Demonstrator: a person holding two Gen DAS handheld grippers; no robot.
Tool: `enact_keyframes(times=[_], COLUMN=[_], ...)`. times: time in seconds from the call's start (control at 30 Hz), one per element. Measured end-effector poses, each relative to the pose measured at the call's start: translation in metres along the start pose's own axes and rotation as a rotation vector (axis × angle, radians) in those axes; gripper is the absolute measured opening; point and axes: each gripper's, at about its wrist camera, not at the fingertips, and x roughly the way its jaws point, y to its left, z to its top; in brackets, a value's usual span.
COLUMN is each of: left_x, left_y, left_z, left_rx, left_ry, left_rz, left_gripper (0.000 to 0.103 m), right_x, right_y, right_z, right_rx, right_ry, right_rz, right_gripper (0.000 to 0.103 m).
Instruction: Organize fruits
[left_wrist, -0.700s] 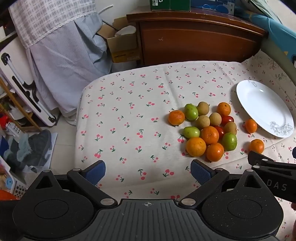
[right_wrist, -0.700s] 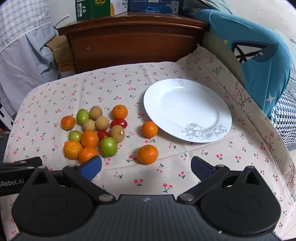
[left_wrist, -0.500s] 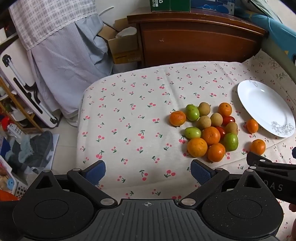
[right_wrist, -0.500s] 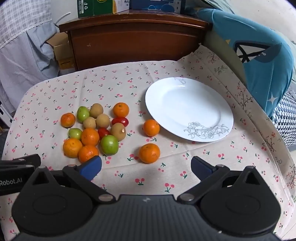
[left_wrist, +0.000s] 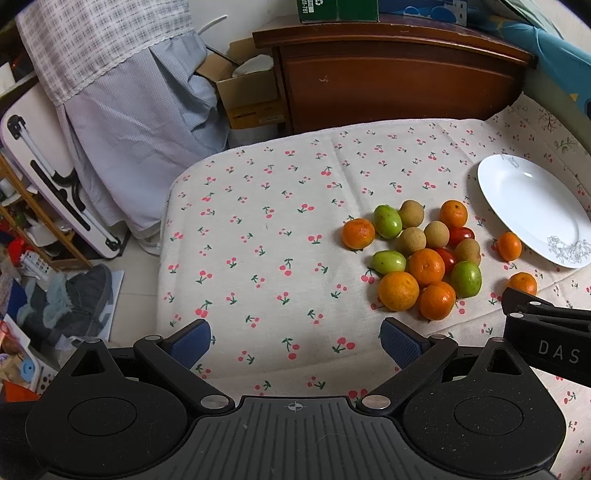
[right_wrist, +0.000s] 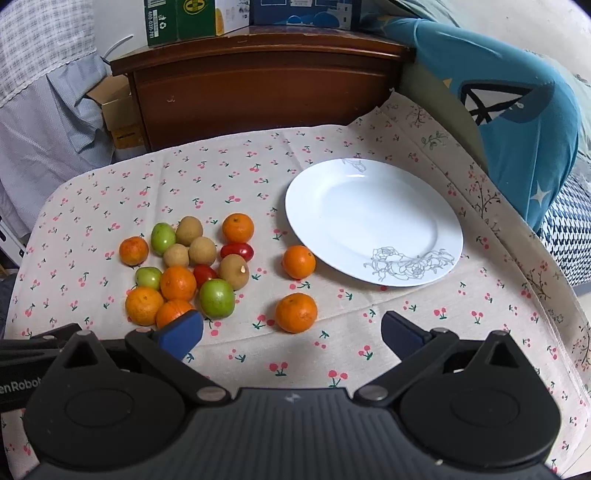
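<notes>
A heap of fruit (right_wrist: 188, 269) lies on the cherry-print cloth: several oranges, green fruits, brown longans and two red tomatoes; it also shows in the left wrist view (left_wrist: 417, 254). Two oranges lie apart, one (right_wrist: 298, 261) touching the rim of the empty white plate (right_wrist: 373, 221), one (right_wrist: 296, 312) just ahead of my right gripper (right_wrist: 291, 338). That gripper is open and empty. My left gripper (left_wrist: 295, 341) is open and empty, over bare cloth left of the heap. The plate (left_wrist: 532, 210) sits far right in the left view.
A brown wooden cabinet (right_wrist: 258, 88) with boxes on top stands behind the table. A blue cushion (right_wrist: 509, 110) lies at the right. Draped grey cloth (left_wrist: 147, 110) and floor clutter (left_wrist: 55, 288) sit left of the table's edge.
Both grippers have eased slightly forward toward the fruit; the near orange sits closer to the right gripper's fingers. Nothing was grasped, and the fruit has not moved.
</notes>
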Motion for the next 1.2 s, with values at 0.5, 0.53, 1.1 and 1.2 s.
enact_keyframes(times=[0.5,0.53,1.1,1.2], left_x=[-0.001,-0.001,-0.002,-0.003], left_y=[0.000,0.000,-0.001,0.001], left_z=[0.000,0.000,0.000,0.000], left_rx=[-0.008,-0.008,-0.008,-0.003], left_ry=[-0.016,-0.015,-0.029,-0.046], left_rz=[0.003,0.003,-0.026,-0.044], left_gripper=[0.099,0.099,0.099,0.099], right_x=[0.000,0.000,0.000,-0.002], right_y=[0.002,0.002,-0.003,-0.011], right_z=[0.000,-0.001,0.000,0.000], right_rx=[-0.018,-0.020,-0.008,0.006], right_ry=[0.017,0.016,0.021,0.009], right_rz=[-0.004,-0.005,0.002,0.037], right_gripper=[0.102,0.102,0.102,0.099])
